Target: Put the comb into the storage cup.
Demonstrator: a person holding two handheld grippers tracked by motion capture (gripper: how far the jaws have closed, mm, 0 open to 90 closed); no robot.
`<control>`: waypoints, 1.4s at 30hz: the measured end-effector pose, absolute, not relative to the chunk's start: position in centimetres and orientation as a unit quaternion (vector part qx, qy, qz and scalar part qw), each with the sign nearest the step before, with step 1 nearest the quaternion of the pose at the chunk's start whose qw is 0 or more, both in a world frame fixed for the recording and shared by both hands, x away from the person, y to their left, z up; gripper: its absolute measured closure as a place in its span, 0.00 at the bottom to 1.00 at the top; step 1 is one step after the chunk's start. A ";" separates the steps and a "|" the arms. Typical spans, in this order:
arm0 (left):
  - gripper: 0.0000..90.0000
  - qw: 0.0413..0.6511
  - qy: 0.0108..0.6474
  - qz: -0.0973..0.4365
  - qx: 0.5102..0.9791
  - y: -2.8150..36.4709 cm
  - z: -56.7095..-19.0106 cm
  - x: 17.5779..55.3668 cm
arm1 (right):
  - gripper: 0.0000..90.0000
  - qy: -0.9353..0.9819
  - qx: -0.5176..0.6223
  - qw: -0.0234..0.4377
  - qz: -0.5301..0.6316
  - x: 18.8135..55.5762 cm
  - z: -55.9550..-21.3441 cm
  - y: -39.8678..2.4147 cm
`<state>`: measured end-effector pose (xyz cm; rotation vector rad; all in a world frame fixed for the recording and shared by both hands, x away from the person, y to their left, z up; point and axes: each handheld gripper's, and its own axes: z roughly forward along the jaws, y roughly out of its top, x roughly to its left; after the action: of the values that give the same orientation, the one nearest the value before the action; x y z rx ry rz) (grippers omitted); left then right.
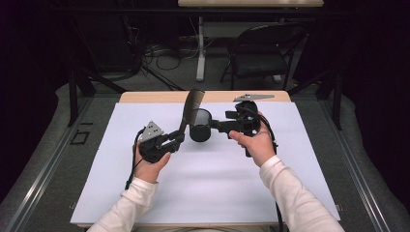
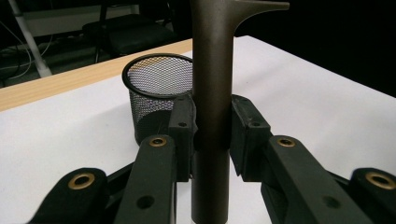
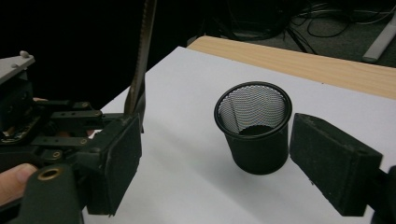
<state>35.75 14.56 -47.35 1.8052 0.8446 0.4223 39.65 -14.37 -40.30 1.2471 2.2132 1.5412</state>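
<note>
comb (image 1: 192,105) handle pinched upright in left gripper (image 2: 212,128), right gripper (image 3: 236,163) jaws spread either side of mesh cup (image 3: 254,126), not touching

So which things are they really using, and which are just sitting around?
Being used:
- comb, gripped upright in the left claw
- black mesh cup, standing on the white mat
- right claw, open, with the cup between its pads but apart from them

Just sitting around:
- folding chair behind the table
- cables on the floor
</note>
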 end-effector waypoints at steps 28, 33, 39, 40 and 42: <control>0.81 0.507 0.346 0.180 0.769 13.2 -49.1 35.5 | 0.39 0.744 0.422 0.058 0.514 39.8 -40.6 -13.0; 0.81 0.508 0.346 0.181 0.768 13.1 -49.1 35.4 | 0.38 0.742 0.430 0.058 0.511 39.9 -40.7 -13.0; 0.81 0.507 0.345 0.182 0.769 12.9 -49.2 35.3 | 0.39 0.731 0.437 0.055 0.521 39.9 -40.7 -13.0; 0.81 0.507 0.345 0.182 0.769 12.9 -49.3 35.3 | 0.39 0.730 0.437 0.057 0.522 39.9 -40.7 -13.0; 0.81 0.507 0.344 0.181 0.770 12.8 -49.3 35.3 | 0.39 0.730 0.438 0.055 0.522 39.9 -40.7 -13.0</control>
<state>35.26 12.79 -49.31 1.8560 0.8290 0.4359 39.87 -12.99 -40.73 1.3297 2.2150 1.5860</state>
